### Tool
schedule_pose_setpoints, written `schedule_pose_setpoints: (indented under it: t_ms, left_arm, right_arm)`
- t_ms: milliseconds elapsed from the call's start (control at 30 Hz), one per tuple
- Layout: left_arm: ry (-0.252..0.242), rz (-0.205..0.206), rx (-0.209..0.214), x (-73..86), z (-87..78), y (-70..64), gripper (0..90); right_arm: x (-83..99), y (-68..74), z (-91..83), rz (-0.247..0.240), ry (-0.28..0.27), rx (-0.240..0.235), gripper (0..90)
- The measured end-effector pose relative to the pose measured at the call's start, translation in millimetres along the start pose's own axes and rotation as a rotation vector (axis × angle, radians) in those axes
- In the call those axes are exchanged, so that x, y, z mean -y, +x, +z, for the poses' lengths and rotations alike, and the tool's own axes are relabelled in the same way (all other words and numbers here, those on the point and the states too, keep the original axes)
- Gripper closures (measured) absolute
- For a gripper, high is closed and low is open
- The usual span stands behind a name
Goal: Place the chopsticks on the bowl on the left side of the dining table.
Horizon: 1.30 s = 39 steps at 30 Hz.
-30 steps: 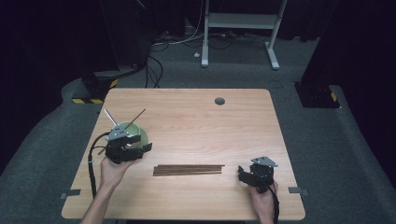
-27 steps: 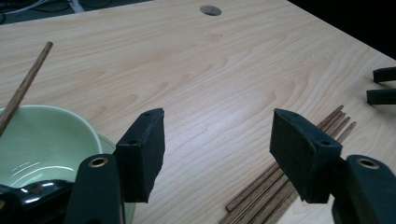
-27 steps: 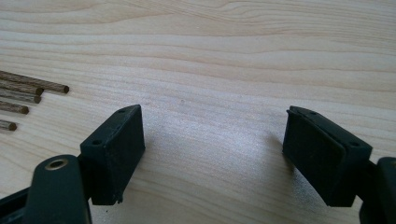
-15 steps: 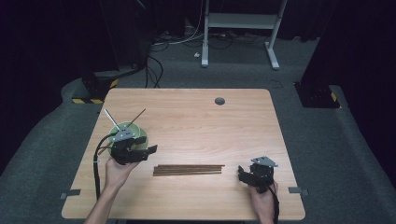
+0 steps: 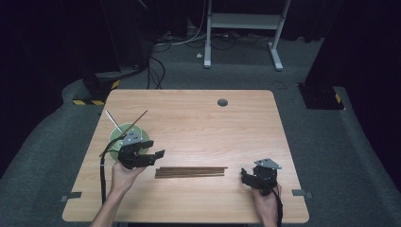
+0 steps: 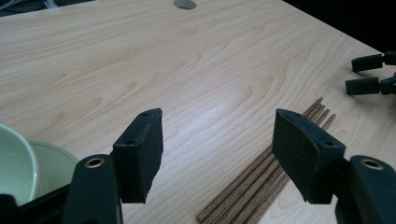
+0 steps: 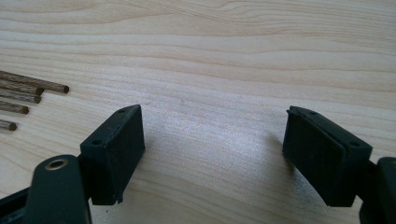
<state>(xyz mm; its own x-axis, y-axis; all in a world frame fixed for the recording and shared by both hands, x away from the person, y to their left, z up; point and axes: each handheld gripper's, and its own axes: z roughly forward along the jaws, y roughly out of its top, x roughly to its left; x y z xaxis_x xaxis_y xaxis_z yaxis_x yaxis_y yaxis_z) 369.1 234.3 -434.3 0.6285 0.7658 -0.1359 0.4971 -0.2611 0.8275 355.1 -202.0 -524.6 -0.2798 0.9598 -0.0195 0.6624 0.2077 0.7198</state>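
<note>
Several thin brown wooden sticks point(image 5: 191, 171) lie side by side on the wooden table point(image 5: 198, 123), near its front. My left gripper point(image 5: 156, 157) is open just left of the sticks' left ends, beside a pale green bowl point(image 5: 122, 134). A dark stick point(image 5: 138, 118) and a pale one point(image 5: 112, 119) lean out of that bowl. In the left gripper view the open gripper point(image 6: 217, 140) hovers over bare wood, with the sticks point(image 6: 261, 172) low at the right and the bowl point(image 6: 18, 163) at the left. My right gripper point(image 5: 244, 176) is open and empty, right of the sticks. In the right gripper view the gripper point(image 7: 212, 144) frames bare table, with the stick ends point(image 7: 28, 91) at the left.
A round cable hole point(image 5: 222, 102) sits near the table's far edge. The right gripper point(image 6: 371, 74) shows far off in the left gripper view. Beyond the table, cables point(image 5: 161, 56) and a white desk frame point(image 5: 246, 28) are on the dark floor.
My left gripper has moved a little to the right and nearer, from over the bowl toward the sticks' left ends. The right gripper has stayed still.
</note>
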Motion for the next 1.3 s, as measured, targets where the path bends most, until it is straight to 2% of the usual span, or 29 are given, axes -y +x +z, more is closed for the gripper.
schedule_pose_setpoints:
  t_ms: [267, 533, 867, 1300]
  left_arm:
    - [-0.002, -0.003, 0.023, -1.0, 5.0, -4.7, 33.3]
    - [0.010, 0.015, 0.035, -1.8, 12.6, -10.6, 33.0]
    - [0.018, 0.019, 0.065, -0.4, 22.3, -16.1, 32.5]
    - [0.052, 0.041, 0.084, 2.6, 38.5, -25.9, 32.9]
  right_arm:
    - [0.0, 0.0, 0.0, 0.000, 0.000, 0.000, 20.3]
    - [0.0, 0.0, 0.0, -0.001, 0.000, 0.000, 20.3]
    - [0.0, 0.0, 0.0, -0.001, 0.000, 0.000, 20.3]
    - [0.0, 0.0, 0.0, 0.000, 0.000, 0.000, 20.3]
